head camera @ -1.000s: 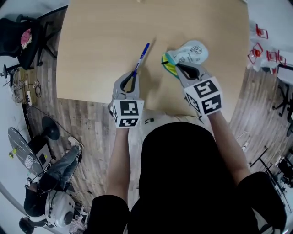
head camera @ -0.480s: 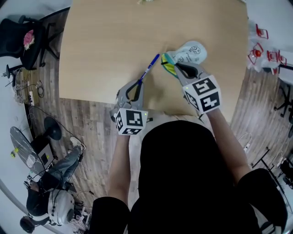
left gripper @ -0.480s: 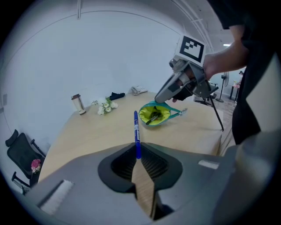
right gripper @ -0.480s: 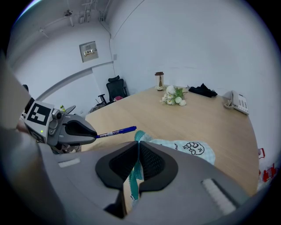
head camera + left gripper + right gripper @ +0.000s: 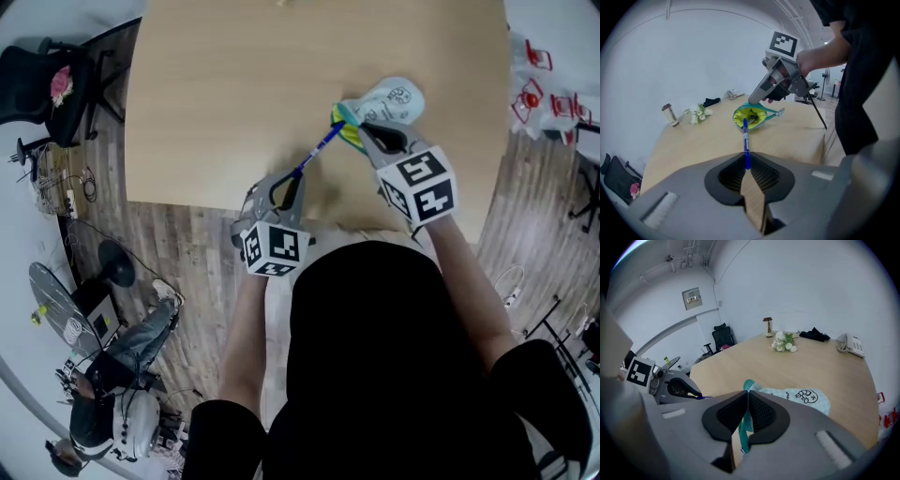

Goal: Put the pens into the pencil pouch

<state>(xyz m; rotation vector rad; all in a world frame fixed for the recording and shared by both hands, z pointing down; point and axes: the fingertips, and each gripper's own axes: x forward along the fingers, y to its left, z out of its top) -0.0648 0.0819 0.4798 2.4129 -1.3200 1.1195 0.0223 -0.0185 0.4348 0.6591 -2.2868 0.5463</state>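
**Pen [image 5: 319, 151] at the mouth of the pencil pouch [image 5: 392, 101], both tongs engaged**

Item 1, pen. Blue barrel, a single piece. It runs in a straight line from the left tongs [image 5: 294, 178] up to the pouch. Its far end sits at the pouch's open mouth, seen against the yellow lining in the left gripper view. How far it is past the rim cannot be fixed. The barrel is off the desk [image 5: 216, 84] and slopes toward the pouch.

Item 2, left tongs. They are pressed onto the near end of the pen and pinch it between the ribbed pads. The rest of the barrel stands clear, pointed at the pouch mouth.

Item 3, pencil pouch. Pale blue check fabric with a small printed figure, teal edging and a yellow interior. It lies on the desk with its closed end turned away from the person. Its mouth faces the pen and gapes open.

Item 4, right tongs [image 5: 364, 132]. They are clamped on the teal edge of the pouch at its mouth, and a strip of that edging shows between the pads in the right gripper view. The two tongs are near each other and do not touch.

Item 5, surroundings. A small bunch of white flowers [image 5: 783, 342] and a telephone [image 5: 851, 346] sit well beyond the pouch, at the desk's far side.
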